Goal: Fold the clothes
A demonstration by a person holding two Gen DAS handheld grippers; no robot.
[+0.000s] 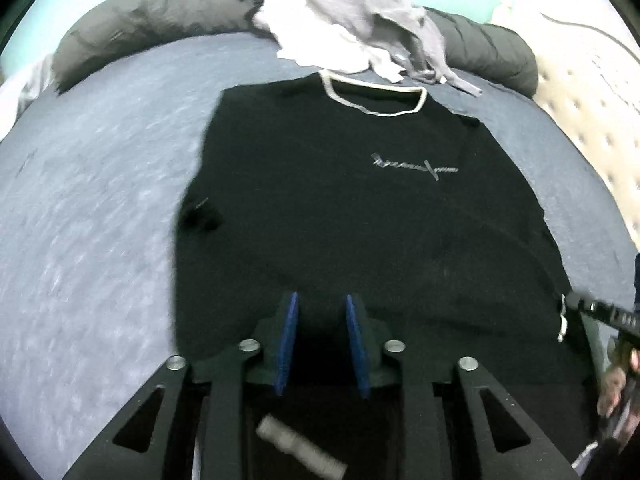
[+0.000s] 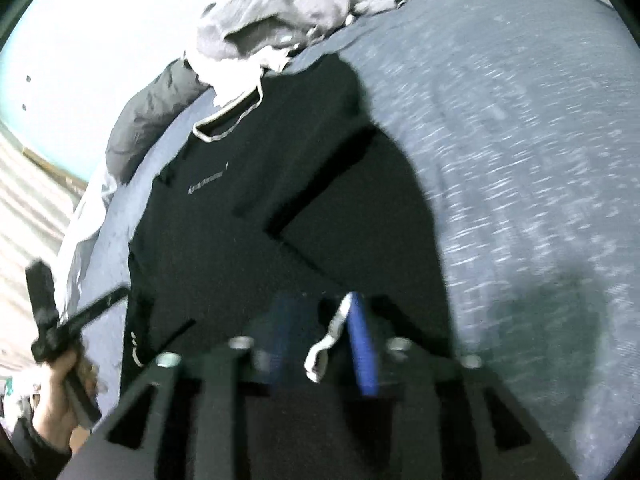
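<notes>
A black T-shirt (image 1: 340, 208) with a white neck trim lies flat, chest side up, on the grey-blue bed sheet (image 1: 100, 200). My left gripper (image 1: 322, 320) hovers at the shirt's near hem with its blue pads (image 1: 289, 336) apart and only dark cloth showing below them. In the right wrist view the same T-shirt (image 2: 248, 208) runs away to the upper left. My right gripper (image 2: 320, 332) stands open over its near corner. A white strip of trim (image 2: 328, 340) hangs loose between the jaws beside the right pad (image 2: 362, 348). The picture there is blurred.
A heap of grey and white clothes (image 1: 352, 20) sits beyond the collar, against a dark grey bolster (image 1: 140, 24). A cream tufted panel (image 1: 592, 120) borders the bed on the right. A hand (image 2: 56, 380) holding the other gripper's handle shows at the left edge.
</notes>
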